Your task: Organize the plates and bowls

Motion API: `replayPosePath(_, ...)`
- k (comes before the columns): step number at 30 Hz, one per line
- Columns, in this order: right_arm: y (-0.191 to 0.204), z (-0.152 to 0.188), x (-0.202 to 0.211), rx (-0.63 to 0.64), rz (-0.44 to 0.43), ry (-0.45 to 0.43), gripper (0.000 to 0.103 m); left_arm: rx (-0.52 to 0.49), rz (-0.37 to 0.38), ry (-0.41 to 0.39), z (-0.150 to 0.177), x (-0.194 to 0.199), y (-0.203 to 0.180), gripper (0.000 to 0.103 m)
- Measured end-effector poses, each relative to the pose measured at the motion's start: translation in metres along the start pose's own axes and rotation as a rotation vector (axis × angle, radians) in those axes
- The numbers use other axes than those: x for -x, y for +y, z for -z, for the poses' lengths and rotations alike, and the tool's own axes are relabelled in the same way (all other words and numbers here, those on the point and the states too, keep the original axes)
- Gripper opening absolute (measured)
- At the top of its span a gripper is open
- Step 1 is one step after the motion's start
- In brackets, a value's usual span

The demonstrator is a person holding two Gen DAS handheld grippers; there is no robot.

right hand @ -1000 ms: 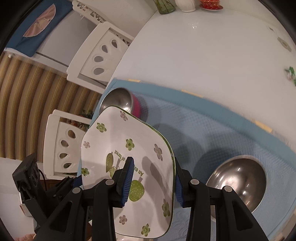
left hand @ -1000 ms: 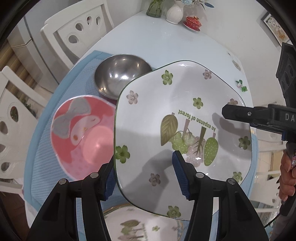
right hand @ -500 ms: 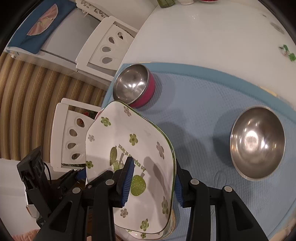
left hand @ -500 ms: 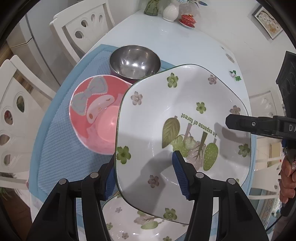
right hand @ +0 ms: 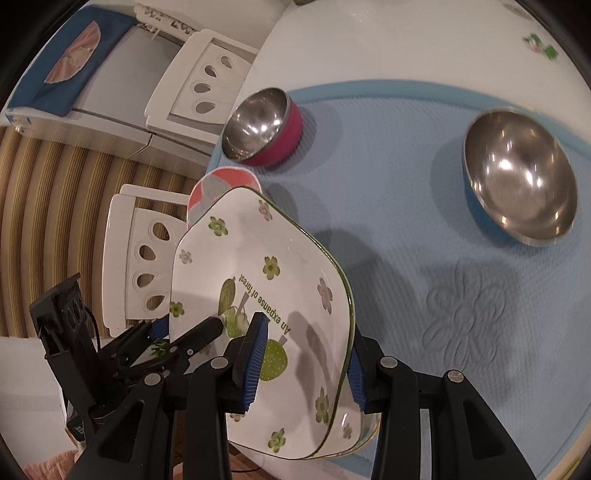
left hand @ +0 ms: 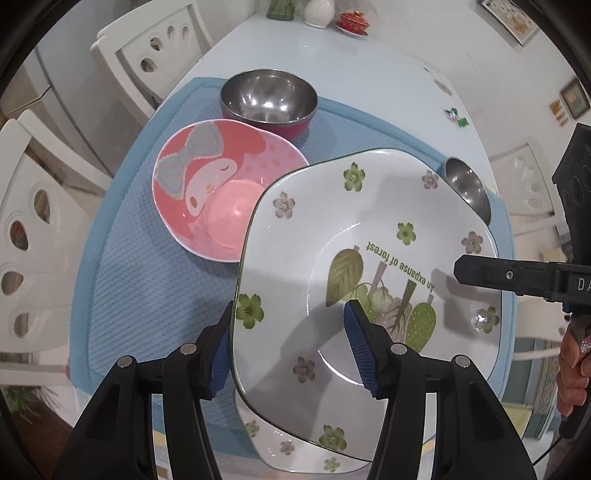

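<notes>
A white square plate with green flowers is held by both grippers, just above a matching plate on the blue mat. My left gripper is shut on its near left rim. My right gripper is shut on its right rim; its finger shows in the left wrist view. A pink cartoon bowl sits to the plate's left. A steel bowl with a magenta shell stands behind it. A steel bowl with a blue shell stands to the right.
The blue mat covers the near part of a white table. White chairs stand along the left side. A vase and a red cup stand at the table's far end.
Both grippers have carried the plate down and toward the near edge, over the matching plate. The bowls now show farther ahead.
</notes>
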State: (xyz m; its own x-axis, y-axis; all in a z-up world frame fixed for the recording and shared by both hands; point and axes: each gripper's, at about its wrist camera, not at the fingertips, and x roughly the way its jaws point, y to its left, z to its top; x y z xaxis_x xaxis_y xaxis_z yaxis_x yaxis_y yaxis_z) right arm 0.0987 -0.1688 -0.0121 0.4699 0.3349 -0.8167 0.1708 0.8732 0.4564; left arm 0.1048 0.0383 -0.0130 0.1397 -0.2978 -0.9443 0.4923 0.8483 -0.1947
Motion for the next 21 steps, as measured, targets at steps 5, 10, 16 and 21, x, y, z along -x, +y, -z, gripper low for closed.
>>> replayPosePath(5, -0.001, 0.017, -0.005, -0.032, -0.014, -0.011, 0.040, -0.037, -0.001, 0.030, 0.008, -0.005, 0.005, 0.053)
replayPosePath(10, -0.002, 0.033, -0.013, -0.065, -0.012, -0.011, 0.040, -0.051, 0.006, 0.056, 0.020, -0.010, 0.009, 0.053)
replayPosePath(16, -0.007, 0.050, -0.021, -0.100, -0.029, 0.001, 0.040, -0.060, 0.013, 0.089, 0.039, -0.016, 0.014, 0.053)
replayPosePath(21, -0.008, 0.059, -0.028, -0.113, -0.022, 0.012, 0.039, -0.064, 0.015, 0.104, 0.048, -0.016, 0.017, 0.053)
